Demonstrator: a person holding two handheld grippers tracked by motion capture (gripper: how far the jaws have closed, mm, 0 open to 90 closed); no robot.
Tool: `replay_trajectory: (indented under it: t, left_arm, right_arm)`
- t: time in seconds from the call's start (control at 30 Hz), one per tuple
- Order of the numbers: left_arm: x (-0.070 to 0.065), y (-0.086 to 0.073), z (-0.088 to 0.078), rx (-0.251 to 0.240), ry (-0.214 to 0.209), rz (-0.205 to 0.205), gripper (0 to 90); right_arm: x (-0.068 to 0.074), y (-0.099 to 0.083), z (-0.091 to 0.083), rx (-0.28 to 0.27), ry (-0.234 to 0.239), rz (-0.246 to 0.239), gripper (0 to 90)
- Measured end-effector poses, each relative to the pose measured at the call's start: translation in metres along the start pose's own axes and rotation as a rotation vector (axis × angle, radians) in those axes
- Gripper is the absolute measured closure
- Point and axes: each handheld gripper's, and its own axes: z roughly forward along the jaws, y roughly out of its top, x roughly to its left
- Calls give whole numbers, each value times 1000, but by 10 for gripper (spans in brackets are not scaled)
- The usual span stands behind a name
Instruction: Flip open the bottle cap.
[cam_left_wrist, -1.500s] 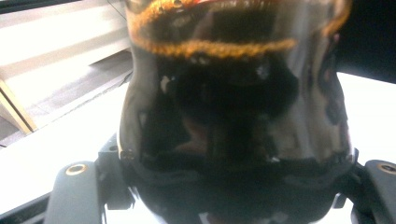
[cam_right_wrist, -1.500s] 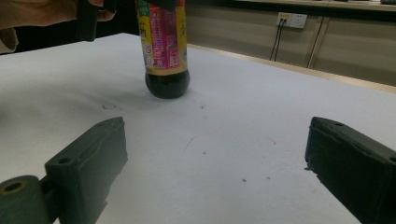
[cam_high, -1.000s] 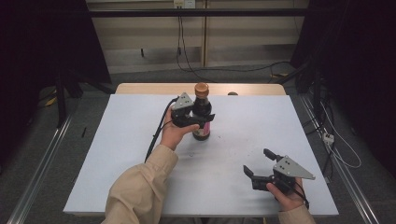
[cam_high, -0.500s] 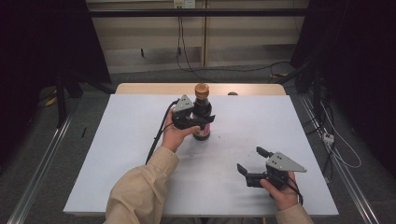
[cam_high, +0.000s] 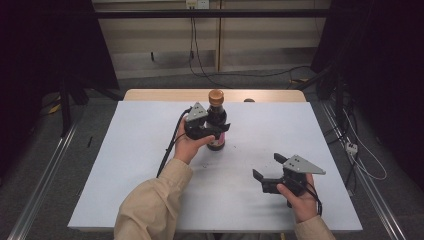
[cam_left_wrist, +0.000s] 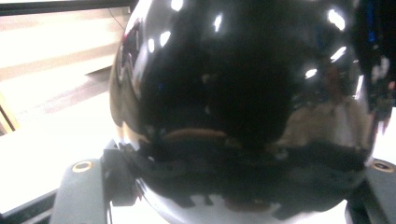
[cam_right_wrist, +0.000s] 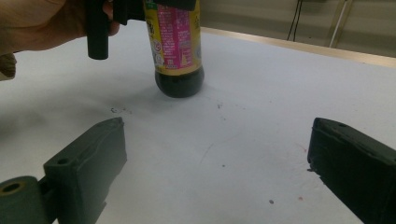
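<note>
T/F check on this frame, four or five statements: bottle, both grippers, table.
1. The left gripper is clamped on the dark bottle. True.
2. The bottle lies on its side. False: it stands upright on the white table.
3. The right gripper holds the bottle cap. False: its jaws are open and empty; the brown cap is on the bottle.
4. The bottle's label is pink and yellow. True.

- The bottle (cam_high: 217, 121) stands upright toward the far middle of the counter (cam_high: 135, 165), the one obstacle on it.
- Left of the bottle, the left tongs (cam_high: 215, 131) and hand block approach.
- Right of the bottle lies bare surface; the right tongs (cam_high: 267, 171) sit well apart, nearer the front.
</note>
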Motion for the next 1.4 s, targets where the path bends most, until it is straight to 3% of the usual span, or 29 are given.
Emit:
replay_trajectory:
  t: [0.13, 0.43, 0.6, 0.83, 0.97, 1.03, 1.23, 1.4]
  left_arm:
    - [0, 0, 0, 6, 1, 3, 292]
    - [-1, 0, 0, 5, 11, -7, 292]
    - [-1, 0, -1, 11, 6, -13, 292]
    - [-1, -2, 0, -3, 11, -30, 292]
    - [-1, -3, 0, 3, 6, -40, 288]
    - [-1, -3, 0, 2, 7, -41, 289]
    - [-1, -2, 0, 4, 8, -38, 290]
    - [-1, -3, 0, 4, 9, -34, 290]
  right_arm:
    - [3, 5, 2, -10, 22, -9, 35]
    - [5, 22, 16, -4, 58, 23, 39]
    - [4, 33, 23, -12, 65, 81, 58]
    - [0, 52, 31, 4, 62, 122, 94]
    - [-2, 63, 36, 11, 74, 114, 166]
    - [-3, 68, 38, 26, 63, 109, 269]
    - [-5, 83, 43, 0, 96, 101, 488]
    - [-5, 98, 48, 0, 95, 78, 587]
